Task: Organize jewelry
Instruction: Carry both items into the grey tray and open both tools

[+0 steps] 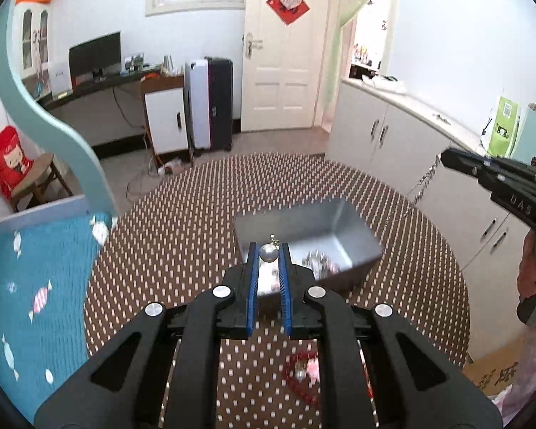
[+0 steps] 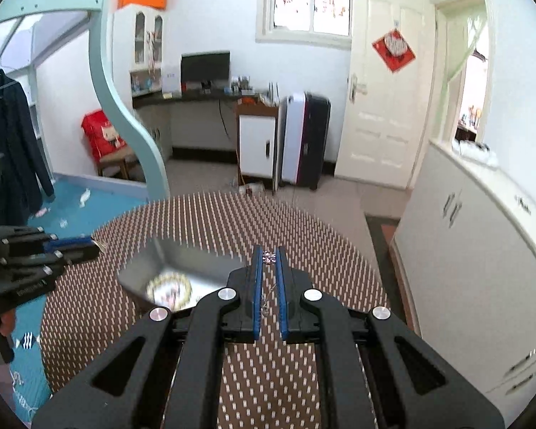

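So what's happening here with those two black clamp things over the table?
A person is sorting jewelry with a hand-held gripper in each hand. The left gripper pinches a silvery bead pendant, and the right gripper pinches one end of a thin chain, which hangs from it. Both are held above a metal tray on the dotted tablecloth; some jewelry already lies inside.

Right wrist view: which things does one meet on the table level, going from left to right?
Left gripper → silver tray → right gripper with a thin chain → white cabinets.

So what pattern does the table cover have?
Brown table cover with rows of small white marks; clearest in the right wrist view.
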`<state>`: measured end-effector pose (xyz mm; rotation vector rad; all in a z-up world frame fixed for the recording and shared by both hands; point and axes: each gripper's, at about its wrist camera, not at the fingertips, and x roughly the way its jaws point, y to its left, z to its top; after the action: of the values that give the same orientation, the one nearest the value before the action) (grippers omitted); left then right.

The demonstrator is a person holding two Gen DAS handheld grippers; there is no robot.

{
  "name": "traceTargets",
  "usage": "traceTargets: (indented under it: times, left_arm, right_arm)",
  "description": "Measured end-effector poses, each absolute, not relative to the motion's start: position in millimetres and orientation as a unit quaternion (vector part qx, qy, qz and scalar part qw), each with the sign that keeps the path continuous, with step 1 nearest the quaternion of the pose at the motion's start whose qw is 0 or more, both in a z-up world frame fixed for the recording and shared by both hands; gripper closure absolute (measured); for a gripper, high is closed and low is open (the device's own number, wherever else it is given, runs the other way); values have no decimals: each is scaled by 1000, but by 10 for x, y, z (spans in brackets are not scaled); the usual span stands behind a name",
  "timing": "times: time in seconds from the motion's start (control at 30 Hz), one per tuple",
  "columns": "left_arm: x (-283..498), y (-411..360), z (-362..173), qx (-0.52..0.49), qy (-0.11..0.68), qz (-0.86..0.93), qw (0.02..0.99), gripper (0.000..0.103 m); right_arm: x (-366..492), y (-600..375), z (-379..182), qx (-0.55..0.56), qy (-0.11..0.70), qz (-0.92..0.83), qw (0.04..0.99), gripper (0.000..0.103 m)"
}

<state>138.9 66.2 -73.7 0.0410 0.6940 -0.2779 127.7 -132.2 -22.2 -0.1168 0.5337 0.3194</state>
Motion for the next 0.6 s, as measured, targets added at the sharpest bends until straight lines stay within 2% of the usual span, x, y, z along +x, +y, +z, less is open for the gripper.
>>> traceTargets:
  times: [0.3, 0.6]
  left_arm:
    - [1738, 527, -592, 24, 333, -143, 932, 92]
    - [2089, 449, -976, 13, 385, -142, 912, 92]
  right_arm:
    - [1541, -1193, 55, -39, 231, 212, 949, 97]
    - [1781, -942, -474, -45, 312, 244, 917, 97]
